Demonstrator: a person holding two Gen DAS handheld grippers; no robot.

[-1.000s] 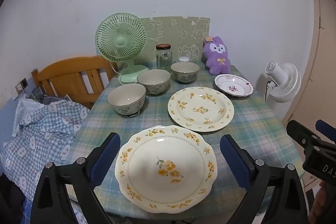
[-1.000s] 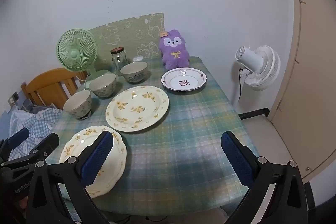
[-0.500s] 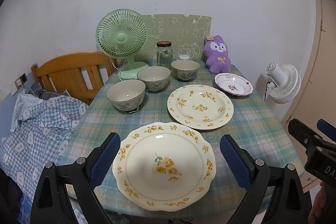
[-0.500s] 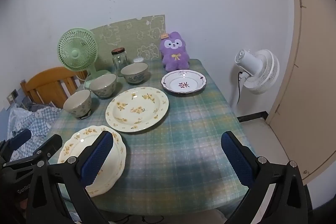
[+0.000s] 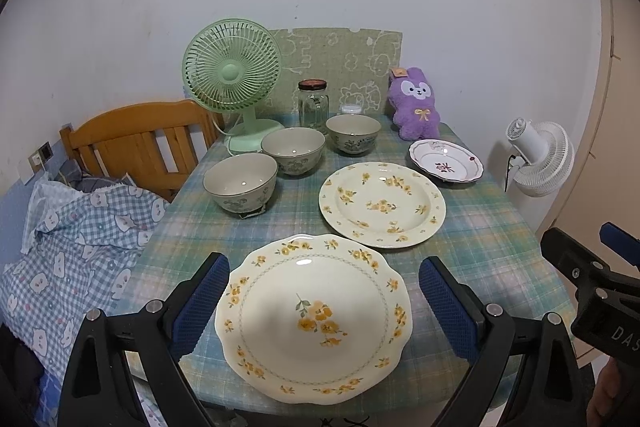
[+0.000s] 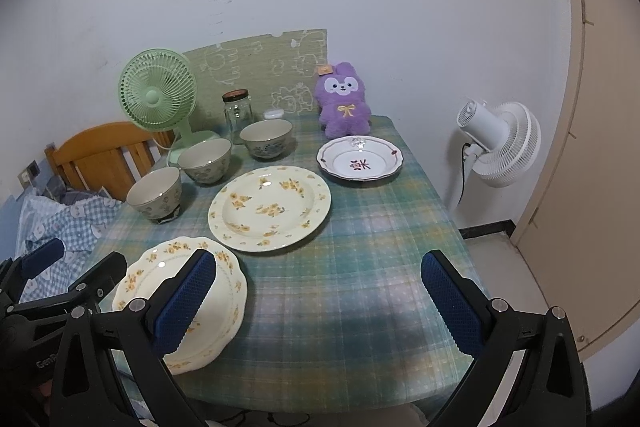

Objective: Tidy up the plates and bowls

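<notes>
Domestic room, evidently a home. A table with a plaid cloth (image 5: 480, 227) stands against the wall beside a wooden bed frame (image 5: 132, 143) with checked bedding (image 5: 76, 239). A plush toy (image 6: 344, 101) and green desk fan (image 5: 232, 75) sit on it.

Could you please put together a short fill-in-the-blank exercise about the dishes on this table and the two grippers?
1. The number of bowls on the table is ____.
2. The purple plush toy sits just behind the small plate with the ____ flower in its middle.
3. The left gripper hangs with its jaws ____ on either side of the scalloped plate.
4. The right gripper holds ____.

Missing words: three; dark red; open; nothing
</notes>
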